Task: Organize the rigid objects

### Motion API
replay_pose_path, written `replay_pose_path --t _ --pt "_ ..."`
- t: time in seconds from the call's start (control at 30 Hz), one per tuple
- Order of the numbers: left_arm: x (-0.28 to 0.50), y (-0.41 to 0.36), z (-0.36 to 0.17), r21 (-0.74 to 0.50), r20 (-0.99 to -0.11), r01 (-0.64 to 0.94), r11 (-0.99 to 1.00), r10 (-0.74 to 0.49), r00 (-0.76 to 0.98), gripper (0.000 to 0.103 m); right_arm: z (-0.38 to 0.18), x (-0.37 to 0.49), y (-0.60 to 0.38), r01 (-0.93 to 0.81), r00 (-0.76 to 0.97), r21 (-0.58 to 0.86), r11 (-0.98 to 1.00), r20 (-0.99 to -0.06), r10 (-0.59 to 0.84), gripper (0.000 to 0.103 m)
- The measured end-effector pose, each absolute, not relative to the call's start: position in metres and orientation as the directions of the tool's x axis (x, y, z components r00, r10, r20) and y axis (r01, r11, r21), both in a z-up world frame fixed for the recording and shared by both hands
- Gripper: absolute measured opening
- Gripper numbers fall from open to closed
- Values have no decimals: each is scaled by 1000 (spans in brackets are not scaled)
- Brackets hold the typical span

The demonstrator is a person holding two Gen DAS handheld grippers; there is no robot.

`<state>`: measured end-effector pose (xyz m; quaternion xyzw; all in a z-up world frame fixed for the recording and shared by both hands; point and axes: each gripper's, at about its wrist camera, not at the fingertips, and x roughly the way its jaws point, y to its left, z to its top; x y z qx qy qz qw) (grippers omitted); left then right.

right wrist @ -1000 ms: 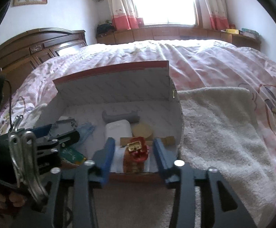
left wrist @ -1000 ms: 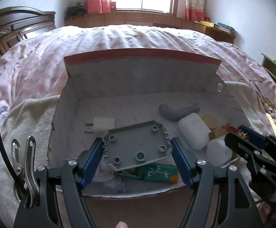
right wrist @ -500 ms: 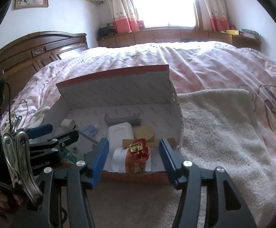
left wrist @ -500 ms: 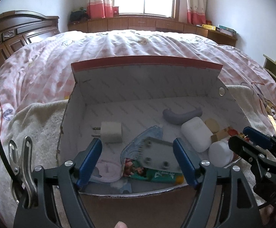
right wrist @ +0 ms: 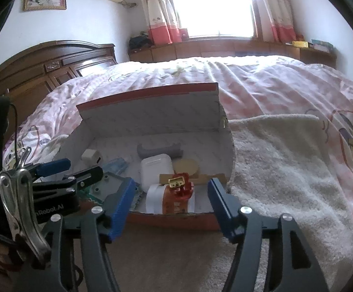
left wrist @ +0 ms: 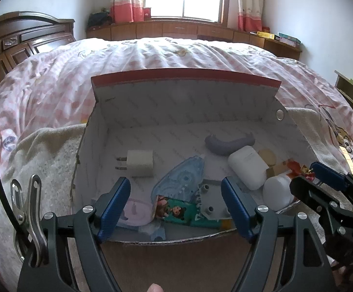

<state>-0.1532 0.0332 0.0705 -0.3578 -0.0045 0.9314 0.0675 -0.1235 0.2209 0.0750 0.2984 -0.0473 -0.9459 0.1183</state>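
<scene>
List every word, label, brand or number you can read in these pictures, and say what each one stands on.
"nRobot.AI", with its start cut off: white print on the black body of the left gripper, seen from the right wrist.
Green flat packet with a cartoon girl in the cardboard box: white print, too blurred to read.
Red and gold trinket: any marks too small to read.
Nothing else is legible.

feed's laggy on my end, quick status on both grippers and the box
Left gripper open, empty. Right gripper open, empty. Grey plate down in the cardboard box among the other items. Nothing blocking.
</scene>
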Motion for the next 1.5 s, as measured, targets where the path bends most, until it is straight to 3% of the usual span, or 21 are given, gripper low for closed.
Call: replay_pose_path --t 0.4,0.9,0.97,1.03,1.13,1.2,1.5 --pt "-151 32 70 -64 -664 -121 -991 133 -736 79 76 -133 225 271 -760 284 -920 -523 -385 72" --pt "-138 29 74 -88 -654 -126 -988 152 -741 79 78 -122 231 242 -778 257 -936 -525 -345 72" --pt "-137 29 74 -87 -654 -126 -988 152 -741 79 78 -121 227 241 -781 230 -943 -530 -329 65" --pt "-136 29 74 -88 -653 -127 -988 154 -741 79 76 -123 224 233 -781 195 -953 -546 -302 41" --pt "-136 29 74 -87 -653 -128 -988 153 -741 79 73 -130 223 212 -778 171 -962 -566 -272 29" --pt "-135 30 74 -87 -654 -128 -988 153 -740 79 74 -134 224 203 -780 164 -965 -569 -261 24" --pt "-132 29 73 -92 -663 -121 -988 152 -733 79 72 -149 224 197 -768 162 -967 -588 -255 25"
